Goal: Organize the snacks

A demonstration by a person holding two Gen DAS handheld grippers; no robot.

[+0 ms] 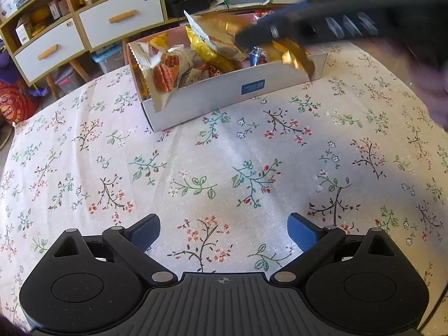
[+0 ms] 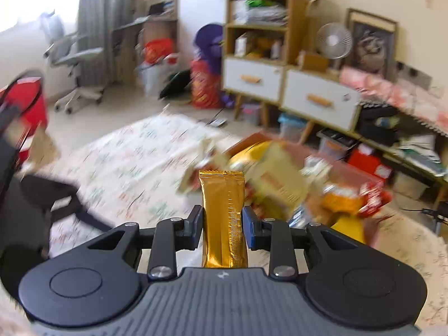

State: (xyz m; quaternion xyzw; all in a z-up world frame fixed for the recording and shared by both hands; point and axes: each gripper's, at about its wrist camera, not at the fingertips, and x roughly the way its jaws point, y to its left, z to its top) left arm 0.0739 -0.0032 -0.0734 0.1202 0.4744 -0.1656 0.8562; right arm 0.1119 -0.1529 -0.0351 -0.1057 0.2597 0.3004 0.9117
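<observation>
Here, in the left wrist view, the left claw (image 1: 223, 231) sits at the bottom of the frame with its 2 blue pads wide apart and nothing between them, over the flowered cloth of the desk (image 1: 224, 154). In the upper middle, a white box (image 1: 224, 98) on the cloth is packed with snack packets. The right claw (image 1: 282, 32), blurred, reaches in from the upper right above the box, with a gold bar (image 1: 296, 56) hanging from it.

In the right wrist view, the right claw (image 2: 222, 224) is clamped on the gold bar (image 2: 224, 210), which stands upright between the pads at the lower middle. Beyond it, the snack-filled box (image 2: 280, 168) is blurred at centre right.
</observation>
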